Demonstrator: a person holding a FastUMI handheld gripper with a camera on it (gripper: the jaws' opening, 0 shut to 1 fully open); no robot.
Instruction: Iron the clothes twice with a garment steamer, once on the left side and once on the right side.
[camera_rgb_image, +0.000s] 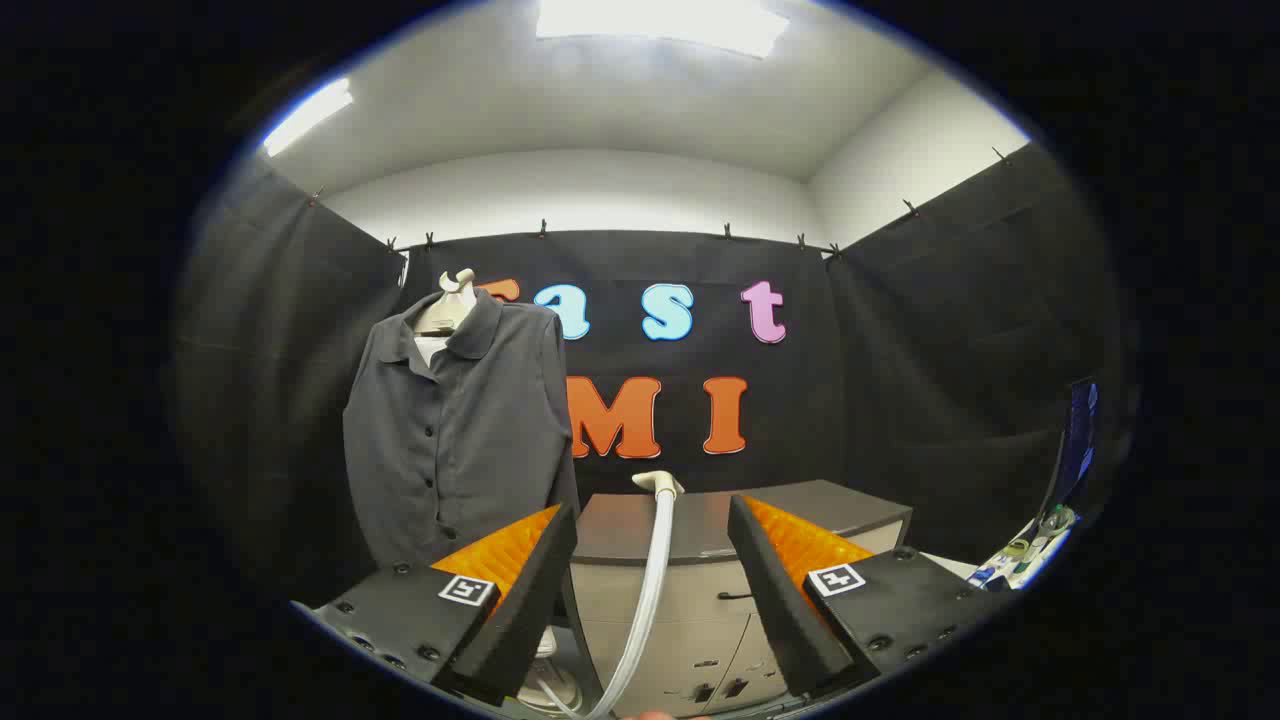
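Fingers of the gripper (650, 550) stood apart, gripping nothing; the steamer's hose (648, 590) rose between them to its head (658, 483). The grey shirt (460, 430) hung beyond-left. Judging by this, both passes remained undone.

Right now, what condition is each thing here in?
gripper: open, fingers apart, holding nothing.
shirt: hanging on a stand, buttoned, beyond the left finger.
steamer hose: upright between the fingers, untouched.
steamer head: at the hose's top, not gripped.
cabinet: doors shut.
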